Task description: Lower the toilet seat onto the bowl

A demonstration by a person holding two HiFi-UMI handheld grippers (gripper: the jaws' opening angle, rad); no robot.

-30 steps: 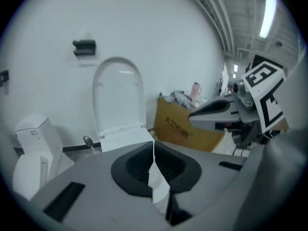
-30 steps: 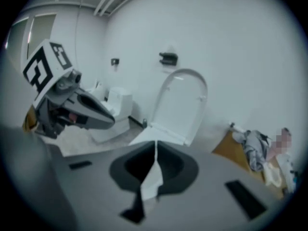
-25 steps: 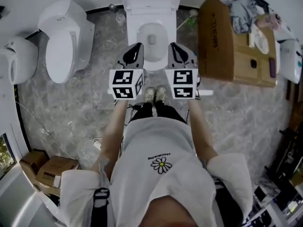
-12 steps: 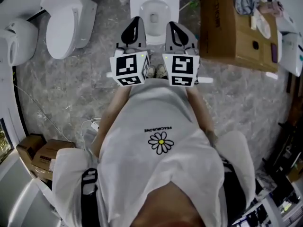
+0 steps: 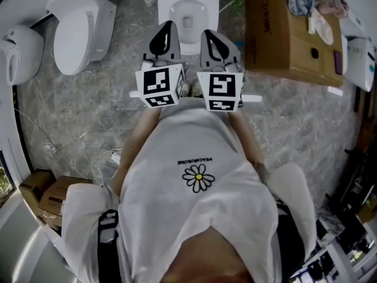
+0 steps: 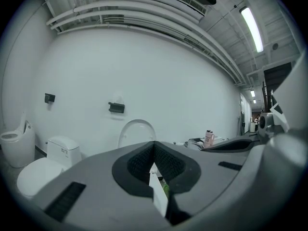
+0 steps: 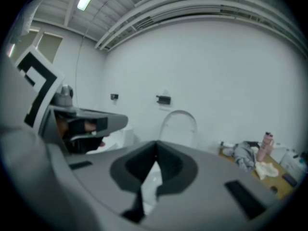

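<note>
Toilet seat (image 6: 137,132) stands upright by white wall (image 6: 144,66) (marbled floor (image 5: 88,117)).

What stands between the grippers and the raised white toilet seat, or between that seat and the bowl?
Nothing visible. The left gripper and right gripper, both shut and empty, face the upright white oval toilet seat across open air. The rim of the white ceramic bowl below it looks bare.

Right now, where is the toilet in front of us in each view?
Head view: toilet at top centre.
Left gripper view: its raised seat just left of centre, above the jaws.
Right gripper view: raised seat just right of centre, above the jaws.
Shared landmark: black wall bracket, up-left of the seat in both gripper views; absent from head view.
</note>
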